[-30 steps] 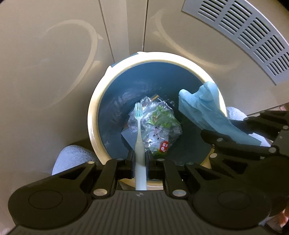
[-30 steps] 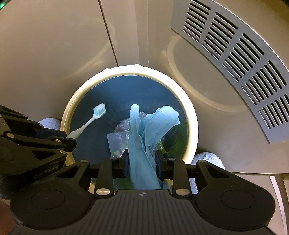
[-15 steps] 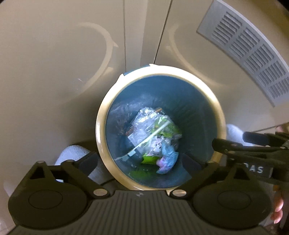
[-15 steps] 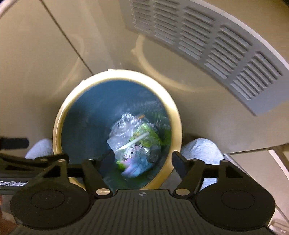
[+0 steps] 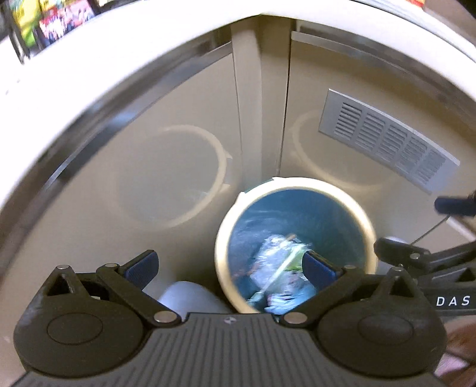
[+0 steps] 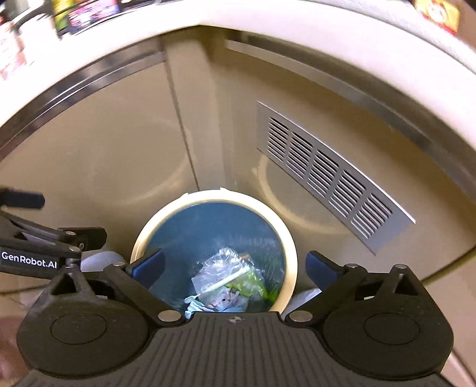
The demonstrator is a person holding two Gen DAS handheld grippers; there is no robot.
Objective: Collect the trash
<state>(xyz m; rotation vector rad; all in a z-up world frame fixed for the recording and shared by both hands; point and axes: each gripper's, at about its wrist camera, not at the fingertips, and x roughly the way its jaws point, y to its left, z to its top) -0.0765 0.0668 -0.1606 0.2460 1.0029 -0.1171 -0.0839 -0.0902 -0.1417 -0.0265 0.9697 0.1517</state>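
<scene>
A round bin with a cream rim [image 5: 221, 238] [image 6: 214, 195] and a blue inside stands on the floor against beige cabinet doors. At its bottom lie a crumpled clear wrapper [image 6: 221, 263], a pale toothbrush [image 6: 229, 278] [image 5: 279, 272] and a light blue glove [image 6: 193, 306]. My left gripper [image 5: 230, 266] hangs open above the bin's left side, nothing between its fingers. Over the bin, my right gripper [image 6: 235, 265] has its jaws opening wide, with nothing between them. Each gripper shows at the edge of the other's view.
A grey vent grille [image 5: 386, 143] [image 6: 327, 178] sits in the right cabinet door. A white countertop edge [image 6: 267, 26] curves overhead. Pale grey rounded things [image 5: 184, 297] [image 6: 300, 300] lie on the floor on both sides of the bin.
The left gripper opened and let the toothbrush fall; the right opened and let the blue glove fall. Both lie in the bin. Both grippers rose and tilted up, showing the countertop.
</scene>
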